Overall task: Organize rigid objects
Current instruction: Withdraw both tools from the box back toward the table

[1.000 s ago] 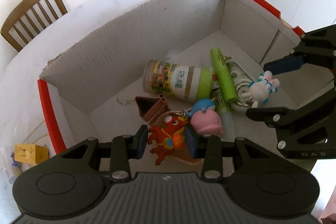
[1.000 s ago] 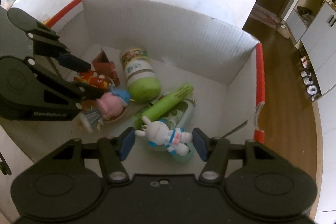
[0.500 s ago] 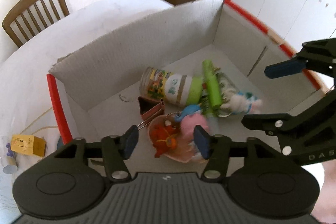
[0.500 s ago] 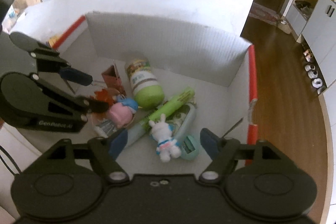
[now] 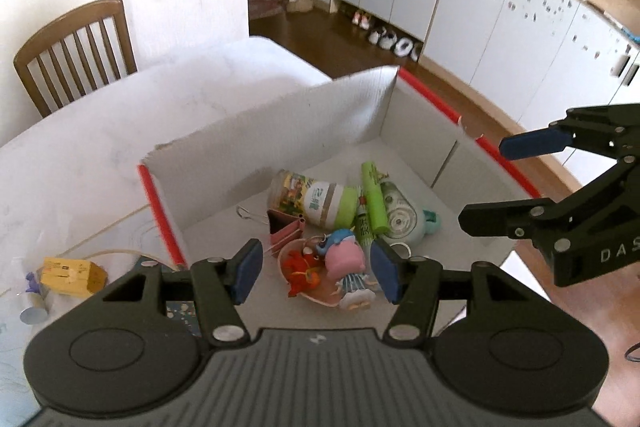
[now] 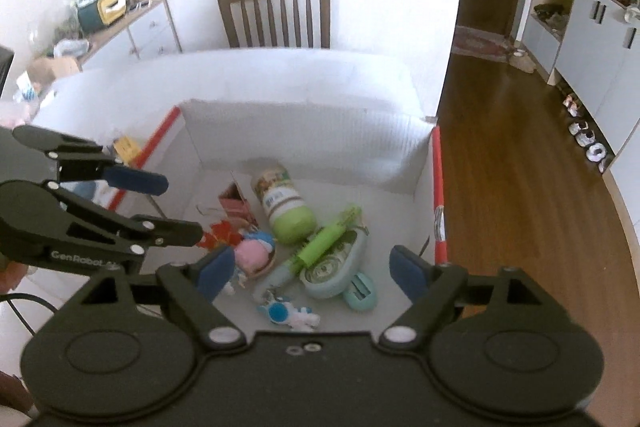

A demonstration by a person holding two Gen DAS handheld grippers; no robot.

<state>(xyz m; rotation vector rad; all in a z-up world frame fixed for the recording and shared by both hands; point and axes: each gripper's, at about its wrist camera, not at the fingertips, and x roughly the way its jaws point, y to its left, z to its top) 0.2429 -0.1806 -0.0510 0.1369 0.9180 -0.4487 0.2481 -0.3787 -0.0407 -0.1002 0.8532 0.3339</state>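
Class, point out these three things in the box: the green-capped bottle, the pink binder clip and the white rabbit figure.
green-capped bottle [image 5: 316,201]: left wrist view, on its label.
pink binder clip [image 5: 285,231]: left wrist view, on its folded body.
white rabbit figure [image 6: 289,314]: right wrist view, on its body.

Inside the white cardboard box [image 5: 288,131], toys and a green-capped bottle [image 5: 314,197] crowd the floor's middle; bare floor remains along the right wall (beside the teal tape dispenser [image 6: 340,267]). Above, the box stands open, its red-edged walls [image 6: 438,195] fencing every side.
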